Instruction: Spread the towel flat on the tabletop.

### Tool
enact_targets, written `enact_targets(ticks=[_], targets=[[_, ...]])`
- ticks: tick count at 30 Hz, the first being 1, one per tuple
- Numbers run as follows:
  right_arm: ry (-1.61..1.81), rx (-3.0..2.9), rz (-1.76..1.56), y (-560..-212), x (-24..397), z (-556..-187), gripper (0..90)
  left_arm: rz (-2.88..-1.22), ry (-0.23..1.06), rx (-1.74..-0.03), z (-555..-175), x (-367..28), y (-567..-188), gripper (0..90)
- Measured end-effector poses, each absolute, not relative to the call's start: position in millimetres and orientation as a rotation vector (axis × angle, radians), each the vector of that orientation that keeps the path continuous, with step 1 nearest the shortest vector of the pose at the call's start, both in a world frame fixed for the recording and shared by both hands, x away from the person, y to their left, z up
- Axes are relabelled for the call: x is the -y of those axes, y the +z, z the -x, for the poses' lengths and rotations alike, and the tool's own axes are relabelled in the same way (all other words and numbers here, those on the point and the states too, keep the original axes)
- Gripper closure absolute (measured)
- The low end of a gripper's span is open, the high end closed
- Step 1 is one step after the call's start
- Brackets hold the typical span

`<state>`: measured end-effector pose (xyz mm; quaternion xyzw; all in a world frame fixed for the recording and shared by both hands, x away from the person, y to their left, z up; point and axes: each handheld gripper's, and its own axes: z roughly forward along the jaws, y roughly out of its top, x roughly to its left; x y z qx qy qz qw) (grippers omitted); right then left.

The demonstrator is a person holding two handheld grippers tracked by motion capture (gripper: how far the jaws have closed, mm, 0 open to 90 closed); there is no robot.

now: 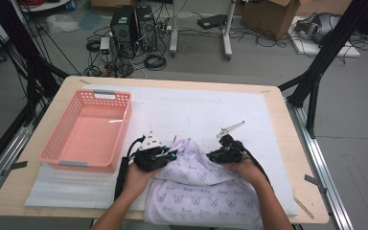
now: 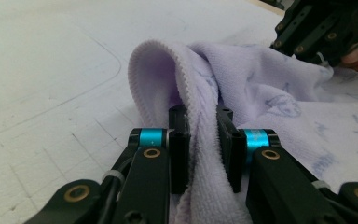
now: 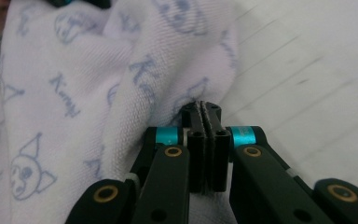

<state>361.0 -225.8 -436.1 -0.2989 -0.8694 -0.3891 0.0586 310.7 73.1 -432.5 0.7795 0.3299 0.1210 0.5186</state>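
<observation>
Both tongs pinch the lilac towel (image 1: 206, 184), printed with bluish cartoon faces, apparently by its rumpled far edge.

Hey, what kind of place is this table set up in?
Probably a lab or workshop set up for recording: two desktop computer towers with tangled cables on the floor, cardboard boxes, and black frame struts around the table.

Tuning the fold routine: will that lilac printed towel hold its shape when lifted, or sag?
Likely floppy: the towel bunches in soft folds between the left gripper and the right gripper. Probably light and grippy, given its thin terry weave.
</observation>
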Motion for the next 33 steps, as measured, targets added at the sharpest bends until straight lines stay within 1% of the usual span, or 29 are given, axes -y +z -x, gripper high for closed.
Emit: enact_targets(ticks=[4,10,13,15,16,18,20,21,23,26,30,33], targets=[[-1.33,2.688,1.055,-419.4,242.5,-363.5,89.6,-1.836,0.311,-0.798,-310.2,-78.4,-425.8,77.3],[-1.621,2.76,1.36,-382.0,269.9,-362.6,89.6,-1.759,0.369,-0.795,-309.2,-87.7,-415.7,78.9],[-1.771,2.794,1.409,-367.3,272.2,-354.7,89.6,-1.736,0.382,-0.799,-309.0,-89.1,-413.6,77.5],[-1.788,2.833,1.39,-363.9,268.3,-349.1,89.6,-1.773,0.385,-0.812,-309.9,-89.2,-416.1,76.7],[-1.771,2.834,1.354,-364.7,266.3,-347.5,89.5,-1.794,0.363,-0.833,-311.4,-89.9,-419.3,74.7],[-1.705,2.868,1.245,-369.3,260.4,-340.2,89.5,-1.822,0.315,-0.883,-314.5,-93.5,-425.7,66.4],[-1.612,2.928,1.162,-376.4,255.7,-331.4,89.6,-1.814,0.292,-0.911,-316.5,-97.6,-429.3,61.9],[-1.564,2.928,1.138,-381.0,254.1,-327.3,89.6,-1.803,0.284,-0.922,-317.3,-98.5,-429.3,58.0],[-1.497,2.936,1.066,-391.9,252.0,-320.0,89.6,-1.781,0.28,-0.922,-316.8,-98.6,-427.7,50.6],[-1.422,2.925,0.982,-407.4,249.9,-309.1,89.6,-1.774,0.267,-0.91,-316.3,-97.0,-425.9,44.5],[-1.311,2.903,0.875,-427.5,244.8,-295.8,89.6,-1.777,0.237,-0.911,-317.5,-94.5,-427.5,40.7],[-1.298,2.88,0.843,-433.2,244.0,-289.7,89.6,-1.806,0.219,-0.901,-317.9,-90.5,-430.0,42.6]])
